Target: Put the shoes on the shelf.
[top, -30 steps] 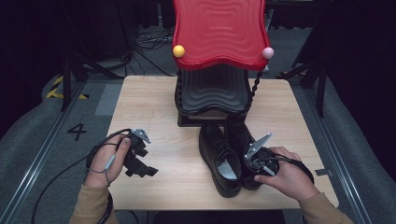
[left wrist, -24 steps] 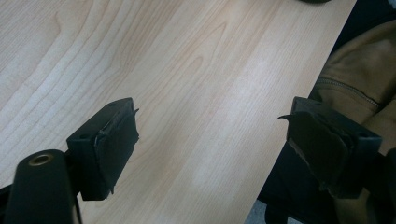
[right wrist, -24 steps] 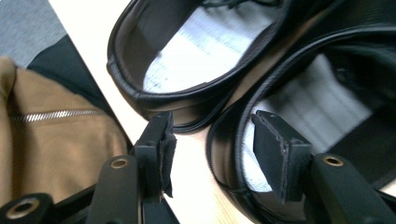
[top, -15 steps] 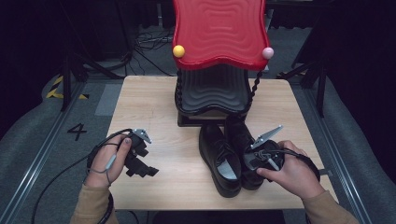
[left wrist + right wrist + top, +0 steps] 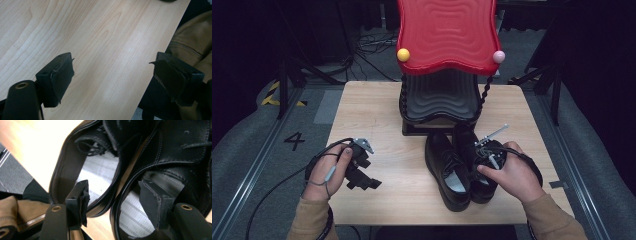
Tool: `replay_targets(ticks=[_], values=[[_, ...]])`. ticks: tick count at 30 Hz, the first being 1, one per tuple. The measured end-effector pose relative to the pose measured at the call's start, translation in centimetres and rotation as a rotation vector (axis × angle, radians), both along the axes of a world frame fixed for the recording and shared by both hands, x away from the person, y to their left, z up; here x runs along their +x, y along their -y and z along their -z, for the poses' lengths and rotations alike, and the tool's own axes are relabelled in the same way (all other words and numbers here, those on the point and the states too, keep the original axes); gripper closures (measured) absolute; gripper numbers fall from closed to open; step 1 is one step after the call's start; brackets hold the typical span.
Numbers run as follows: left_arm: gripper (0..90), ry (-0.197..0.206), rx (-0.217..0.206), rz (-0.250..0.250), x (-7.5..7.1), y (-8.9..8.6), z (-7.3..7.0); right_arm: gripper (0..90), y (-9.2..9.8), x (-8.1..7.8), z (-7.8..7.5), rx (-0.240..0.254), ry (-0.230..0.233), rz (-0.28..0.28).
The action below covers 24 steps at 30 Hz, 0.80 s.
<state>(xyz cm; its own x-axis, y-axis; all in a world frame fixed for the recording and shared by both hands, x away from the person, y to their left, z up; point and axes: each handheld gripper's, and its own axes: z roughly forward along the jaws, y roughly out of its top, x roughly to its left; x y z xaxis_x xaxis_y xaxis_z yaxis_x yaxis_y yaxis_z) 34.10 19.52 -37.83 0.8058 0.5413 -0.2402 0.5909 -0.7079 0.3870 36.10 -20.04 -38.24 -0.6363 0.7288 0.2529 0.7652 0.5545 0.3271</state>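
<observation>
Two black leather lace-up shoes stand side by side at the table's front right, the left shoe and the right shoe. My right gripper is open over their heels. One jaw dips into the left shoe's opening and the other into the right shoe's opening, so the two inner walls lie between them. My left gripper rests open at the table's front left, above bare wood, with nothing between its jaws.
A stand with a red wavy top, a yellow ball, a pink ball and a black wavy shelf rises at the back middle, just behind the shoes. The wooden table is bare on the left. A brown sleeve lies near the front edge.
My right hand has turned and shifted slightly over the shoes' heels, its grey plate swinging to point back and right. The left gripper has stayed put.
</observation>
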Motion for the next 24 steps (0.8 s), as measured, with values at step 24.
replay_targets(ticks=[24], values=[[17.1, 0.0, -0.001, 0.001, -0.1, 0.0, -0.1, 54.6, -3.3, 1.2, 4.5, -0.213, -0.042, 0.182]])
